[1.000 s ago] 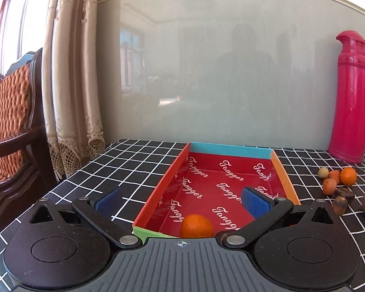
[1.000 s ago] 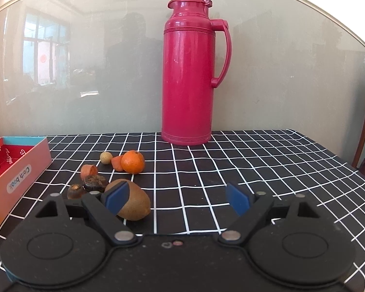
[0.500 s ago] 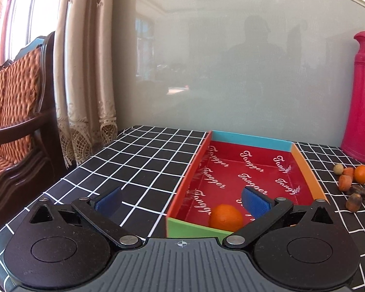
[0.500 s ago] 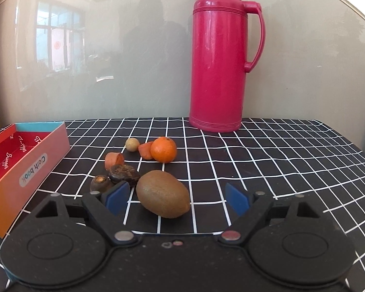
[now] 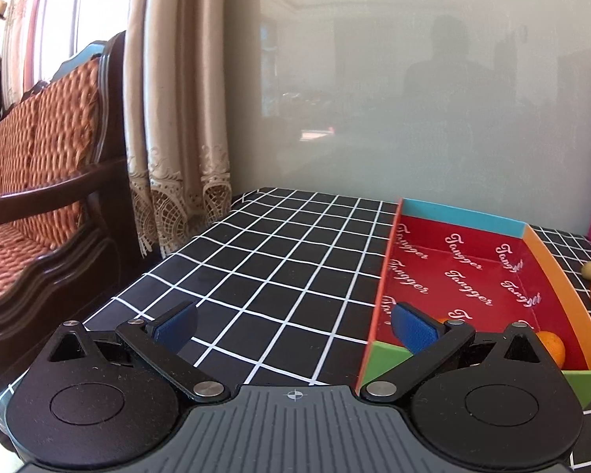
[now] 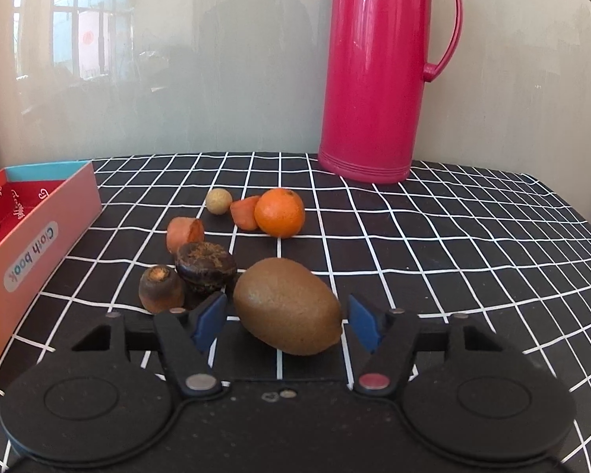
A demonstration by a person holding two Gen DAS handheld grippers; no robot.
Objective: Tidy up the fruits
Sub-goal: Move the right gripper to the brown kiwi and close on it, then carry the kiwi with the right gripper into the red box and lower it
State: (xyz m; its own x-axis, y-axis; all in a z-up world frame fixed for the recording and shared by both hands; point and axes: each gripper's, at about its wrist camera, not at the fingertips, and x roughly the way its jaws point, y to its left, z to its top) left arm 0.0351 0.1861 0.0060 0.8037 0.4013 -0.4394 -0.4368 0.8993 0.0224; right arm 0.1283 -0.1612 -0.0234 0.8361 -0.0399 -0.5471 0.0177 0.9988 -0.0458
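A brown kiwi (image 6: 287,305) lies on the checked tablecloth between the blue pads of my right gripper (image 6: 287,320), whose jaws are closing; a narrow gap still shows on each side. Behind it lie two dark fruits (image 6: 205,266), two orange pieces (image 6: 184,231), a small pale ball (image 6: 218,201) and a mandarin (image 6: 279,212). The red-lined box (image 5: 469,272) holds one mandarin (image 5: 552,346), partly hidden by my left gripper's right finger. My left gripper (image 5: 294,322) stands open and empty over the cloth at the box's near left corner.
A tall pink thermos (image 6: 378,71) stands at the back against the glossy wall. The box's pink outer side (image 6: 39,252) is left of the fruit pile. A wooden chair with an orange cushion (image 5: 39,165) and curtains (image 5: 177,118) stand off the table's left edge.
My right gripper came closer to the kiwi, centred on it, and its jaws narrowed around it. My left gripper swung left, so the box now sits at the right of its view.
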